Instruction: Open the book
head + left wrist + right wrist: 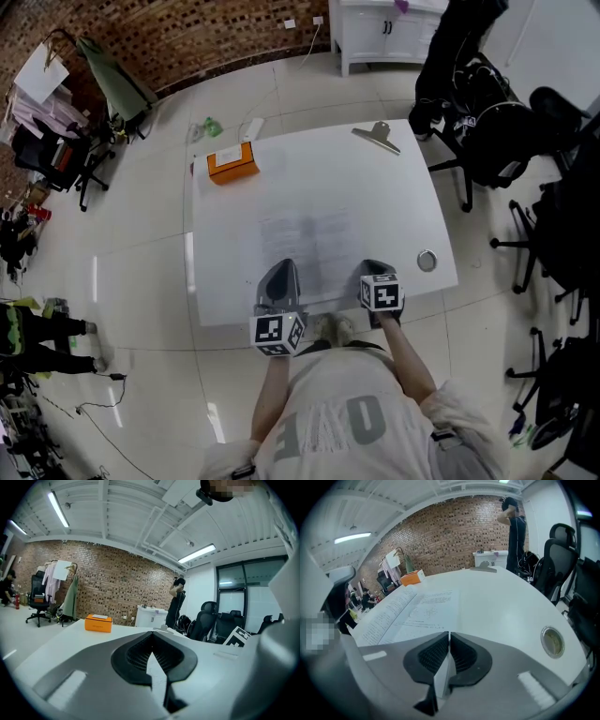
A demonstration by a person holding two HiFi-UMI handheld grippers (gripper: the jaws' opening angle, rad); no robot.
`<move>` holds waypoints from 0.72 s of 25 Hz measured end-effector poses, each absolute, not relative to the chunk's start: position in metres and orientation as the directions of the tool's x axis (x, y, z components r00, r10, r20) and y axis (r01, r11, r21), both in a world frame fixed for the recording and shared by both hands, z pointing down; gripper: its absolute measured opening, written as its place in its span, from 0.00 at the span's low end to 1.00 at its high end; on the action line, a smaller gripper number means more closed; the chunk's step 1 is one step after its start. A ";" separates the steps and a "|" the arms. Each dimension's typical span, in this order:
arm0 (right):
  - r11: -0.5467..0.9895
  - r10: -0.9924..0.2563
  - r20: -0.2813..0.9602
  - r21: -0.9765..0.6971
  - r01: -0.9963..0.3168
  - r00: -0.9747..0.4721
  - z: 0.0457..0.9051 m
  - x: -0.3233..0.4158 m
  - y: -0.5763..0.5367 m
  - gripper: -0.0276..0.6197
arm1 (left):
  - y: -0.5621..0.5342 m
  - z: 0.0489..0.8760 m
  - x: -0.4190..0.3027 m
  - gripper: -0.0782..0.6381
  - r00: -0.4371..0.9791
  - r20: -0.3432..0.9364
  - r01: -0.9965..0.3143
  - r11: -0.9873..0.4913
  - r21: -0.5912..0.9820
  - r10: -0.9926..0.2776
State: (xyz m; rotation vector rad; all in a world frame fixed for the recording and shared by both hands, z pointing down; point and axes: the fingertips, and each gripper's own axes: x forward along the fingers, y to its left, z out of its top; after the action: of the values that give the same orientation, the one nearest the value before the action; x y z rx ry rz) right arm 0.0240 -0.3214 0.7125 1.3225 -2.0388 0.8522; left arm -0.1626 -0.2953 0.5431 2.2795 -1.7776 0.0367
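Left fingers [136, 657] are pressed together on nothing. The book [410, 609] lies open on the table [506, 606], ahead between both pairs, spine running away. Right fingers [464, 656], nearer, are clamped on what seems its page edge [442, 674].

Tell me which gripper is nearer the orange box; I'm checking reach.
Left. The left gripper is at the near edge of the table, across it from the orange box; the right gripper sits farther right.
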 end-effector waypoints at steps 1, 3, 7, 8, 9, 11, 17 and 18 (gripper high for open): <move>0.322 -0.580 0.737 -0.183 -0.929 -0.347 0.709 0.024 -0.321 0.06 | -0.295 0.543 -0.162 0.13 0.257 0.171 -0.957 -0.226 0.182 -0.951; 0.343 -0.603 0.726 -0.140 -0.929 -0.332 0.699 0.022 -0.319 0.05 | -0.295 0.541 -0.159 0.13 0.265 0.165 -0.955 -0.234 0.183 -0.950; 0.388 -0.627 0.695 -0.114 -0.915 -0.352 0.674 0.012 -0.317 0.05 | -0.296 0.538 -0.148 0.13 0.292 0.159 -0.947 -0.262 0.183 -0.943; 0.398 -0.632 0.685 -0.116 -0.910 -0.363 0.668 0.008 -0.316 0.05 | -0.297 0.539 -0.145 0.13 0.300 0.162 -0.945 -0.270 0.184 -0.940; 0.409 -0.638 0.673 -0.118 -0.905 -0.375 0.662 0.005 -0.314 0.05 | -0.297 0.539 -0.141 0.13 0.310 0.166 -0.942 -0.278 0.187 -0.936; 0.434 -0.646 0.648 -0.123 -0.893 -0.403 0.650 -0.003 -0.311 0.05 | -0.297 0.542 -0.133 0.13 0.329 0.183 -0.935 -0.293 0.198 -0.927; 0.533 -0.635 0.572 -0.161 -0.830 -0.519 0.621 -0.037 -0.292 0.05 | -0.300 0.566 -0.122 0.13 0.359 0.300 -0.918 -0.277 0.283 -0.884; 0.554 -0.629 0.562 -0.162 -0.817 -0.538 0.617 -0.043 -0.288 0.05 | -0.301 0.569 -0.122 0.13 0.366 0.312 -0.914 -0.275 0.299 -0.877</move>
State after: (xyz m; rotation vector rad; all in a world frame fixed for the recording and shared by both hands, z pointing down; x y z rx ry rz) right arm -0.0430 -0.2878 0.6174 1.1692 -2.3486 0.5723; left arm -0.1215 -0.3011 0.5689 2.2083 -1.5547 0.1183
